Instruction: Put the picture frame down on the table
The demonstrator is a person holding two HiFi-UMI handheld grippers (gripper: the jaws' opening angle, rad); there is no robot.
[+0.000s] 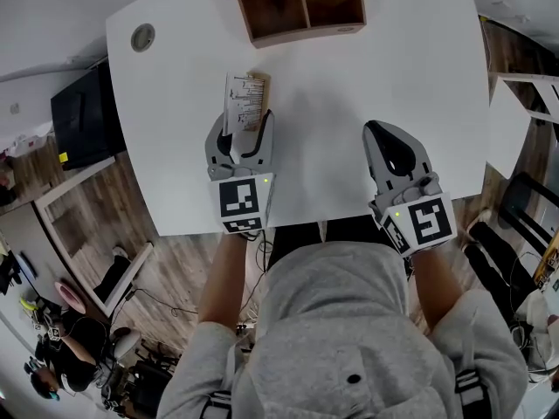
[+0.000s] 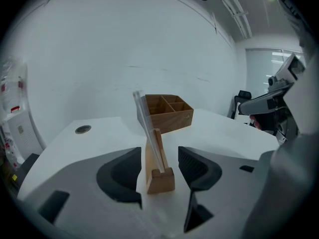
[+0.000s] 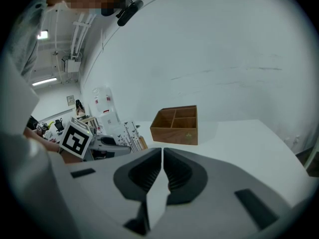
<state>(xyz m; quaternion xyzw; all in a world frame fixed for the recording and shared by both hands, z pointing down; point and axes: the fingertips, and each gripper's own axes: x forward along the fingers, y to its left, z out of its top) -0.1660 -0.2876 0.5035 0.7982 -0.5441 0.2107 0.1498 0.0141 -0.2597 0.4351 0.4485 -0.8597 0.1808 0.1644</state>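
Note:
The picture frame (image 1: 244,101), a clear pane with a printed sheet in a wooden base, stands on the white table (image 1: 332,103) and leans back a little. In the left gripper view its wooden base (image 2: 160,179) rests on the tabletop between the jaws, with a small gap on each side. My left gripper (image 1: 242,134) is open around the base and does not touch it. My right gripper (image 1: 378,133) hovers over the table's near right part, shut on nothing. The right gripper view shows the frame (image 3: 132,135) beside the left gripper (image 3: 94,146).
A wooden compartment box (image 1: 301,3) sits at the table's far edge, also seen as the box (image 2: 167,112) behind the frame. A round cable grommet (image 1: 142,37) is at the far left corner. Another white table (image 1: 508,127) stands to the right.

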